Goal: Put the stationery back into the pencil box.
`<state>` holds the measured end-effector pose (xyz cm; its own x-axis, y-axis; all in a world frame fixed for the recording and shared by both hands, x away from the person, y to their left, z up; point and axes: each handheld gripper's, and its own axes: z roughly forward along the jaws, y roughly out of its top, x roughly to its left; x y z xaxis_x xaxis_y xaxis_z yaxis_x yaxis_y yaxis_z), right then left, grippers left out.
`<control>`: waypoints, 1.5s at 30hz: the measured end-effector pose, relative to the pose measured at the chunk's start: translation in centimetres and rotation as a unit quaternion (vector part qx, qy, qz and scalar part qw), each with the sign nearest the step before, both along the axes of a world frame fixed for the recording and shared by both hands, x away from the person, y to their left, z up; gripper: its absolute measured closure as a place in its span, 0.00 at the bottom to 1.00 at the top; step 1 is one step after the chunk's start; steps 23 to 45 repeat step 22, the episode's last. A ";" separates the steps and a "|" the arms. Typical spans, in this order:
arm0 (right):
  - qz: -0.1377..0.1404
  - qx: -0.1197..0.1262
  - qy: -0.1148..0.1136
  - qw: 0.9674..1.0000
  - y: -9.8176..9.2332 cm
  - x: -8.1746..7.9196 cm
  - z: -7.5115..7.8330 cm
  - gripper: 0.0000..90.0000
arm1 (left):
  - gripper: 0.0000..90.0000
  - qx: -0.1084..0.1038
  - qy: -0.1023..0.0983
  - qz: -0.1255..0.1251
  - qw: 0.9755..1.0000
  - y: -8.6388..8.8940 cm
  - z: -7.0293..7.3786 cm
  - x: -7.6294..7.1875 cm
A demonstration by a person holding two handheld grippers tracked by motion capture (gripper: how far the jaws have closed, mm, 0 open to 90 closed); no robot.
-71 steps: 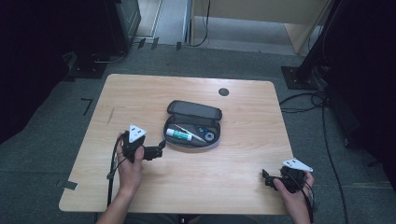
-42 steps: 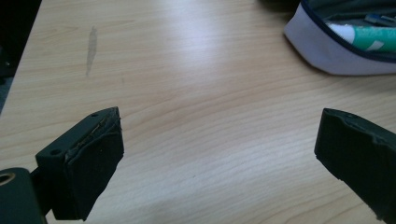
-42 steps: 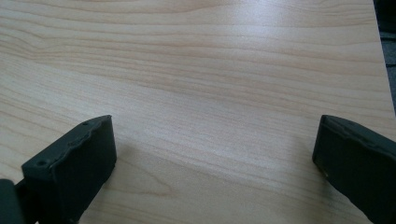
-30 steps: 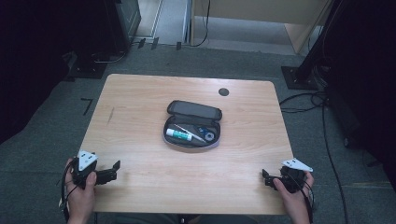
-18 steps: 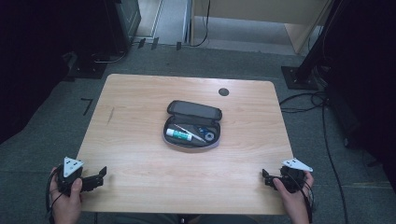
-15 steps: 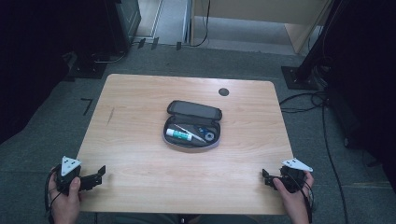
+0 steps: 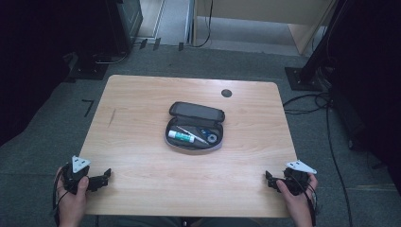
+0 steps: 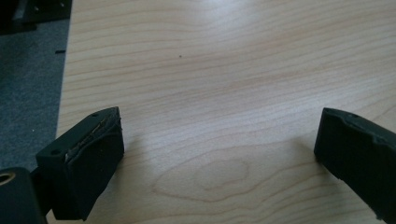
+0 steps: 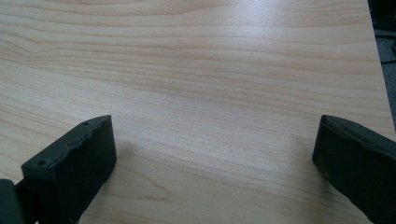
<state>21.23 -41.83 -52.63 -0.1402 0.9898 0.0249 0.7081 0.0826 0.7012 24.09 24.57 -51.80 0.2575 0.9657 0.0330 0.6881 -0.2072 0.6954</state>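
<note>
Back from the open pencil case (image 7: 195, 132) goes the left gripper (image 7: 105, 176), now at the near-left table edge, jaws spread wide, gripping nothing. Right gripper (image 7: 267, 178) (equally wide and empty) rests near-right. Case sits mid-table (image 7: 142, 104); grey carpet (image 7: 47, 123) all around.

surface: wooden table (image 7: 142, 118) | on it: open pencil case (image 7: 195, 126), centre | black round cap (image 7: 226, 93), near far edge

Dim room, soft glare on table (image 7: 142, 118), mild blur.
</note>
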 end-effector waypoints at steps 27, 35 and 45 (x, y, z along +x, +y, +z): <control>0.000 0.000 0.000 1.000 0.0 0.0 0.0 0.00 | 0.02 -0.010 0.008 -0.001 1.000 0.0 0.0 0.3; 0.000 0.000 0.000 1.000 0.0 0.0 0.0 0.00 | 0.02 -0.010 0.008 -0.001 1.000 0.0 0.0 0.3; 0.000 0.000 0.000 1.000 0.0 0.0 0.0 0.00 | 0.02 -0.010 0.008 -0.001 1.000 0.0 0.0 0.3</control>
